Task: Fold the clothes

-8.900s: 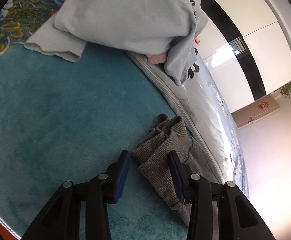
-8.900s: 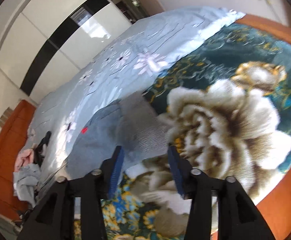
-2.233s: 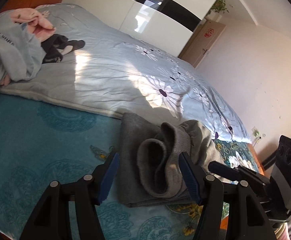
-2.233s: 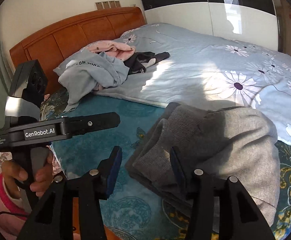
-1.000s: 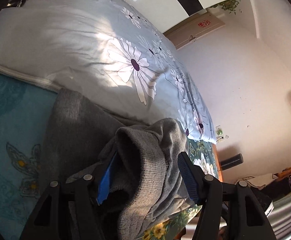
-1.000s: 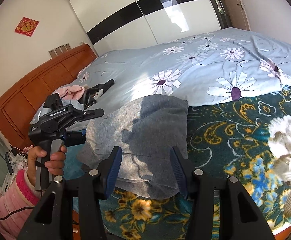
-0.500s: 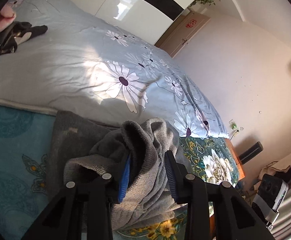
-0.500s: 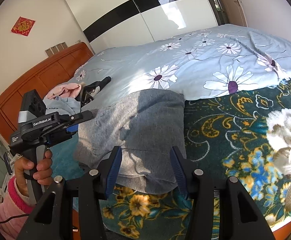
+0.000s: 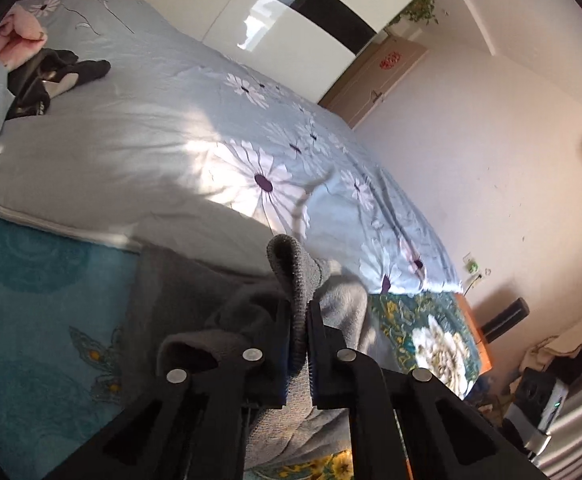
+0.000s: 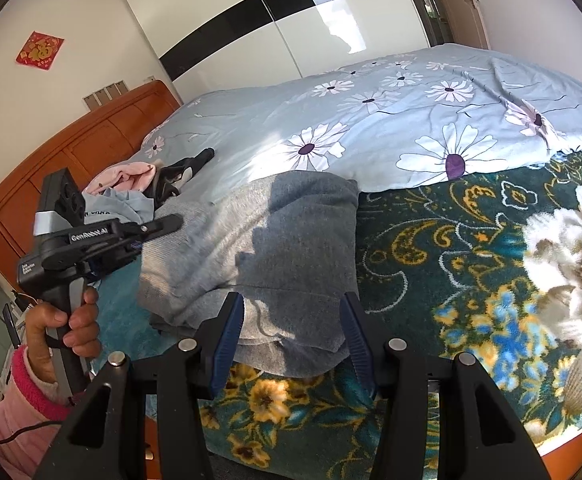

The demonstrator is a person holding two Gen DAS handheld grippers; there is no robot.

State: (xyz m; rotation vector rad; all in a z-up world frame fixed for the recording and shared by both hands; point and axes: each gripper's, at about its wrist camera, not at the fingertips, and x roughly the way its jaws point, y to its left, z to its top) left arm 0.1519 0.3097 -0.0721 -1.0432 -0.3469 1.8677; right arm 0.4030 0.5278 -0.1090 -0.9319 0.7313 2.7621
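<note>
Left gripper point(image 9: 299, 332): we have its jaws pressed together on a raised fold of the grey sweater point(image 9: 295, 272); the pinched knit stands up in a ridge above the fingertips.
Right gripper point(image 10: 293, 324): our jaws are spread wide and hold nothing, hovering just over the near edge of the grey sweater point(image 10: 287, 240).
Left gripper from the right wrist view point(image 10: 163, 226): we see it gripped in a hand point(image 10: 67, 320) with a pink cuff, its tip reaching into the sweater's left end.
Sweater, place: it lies folded on the bed, along the seam where the daisy duvet point(image 10: 411, 120) meets the blankets, partly on the teal blanket point(image 9: 31, 300) and partly on the dark floral blanket point(image 10: 491, 240).
Sweater, long axis: in the right wrist view it runs from the near edge of the bed back toward the duvet, the far end broad and squared, the near end in stacked layers.
Sweater, left end: bunched and lifted where we pinch it.
Other clothes: a pile point(image 10: 131, 188) of pink, pale blue and black pieces sits near the wooden headboard point(image 10: 51, 168), well apart from the sweater.
Room: a white wardrobe point(image 10: 291, 20) with a black band stands behind the bed.
</note>
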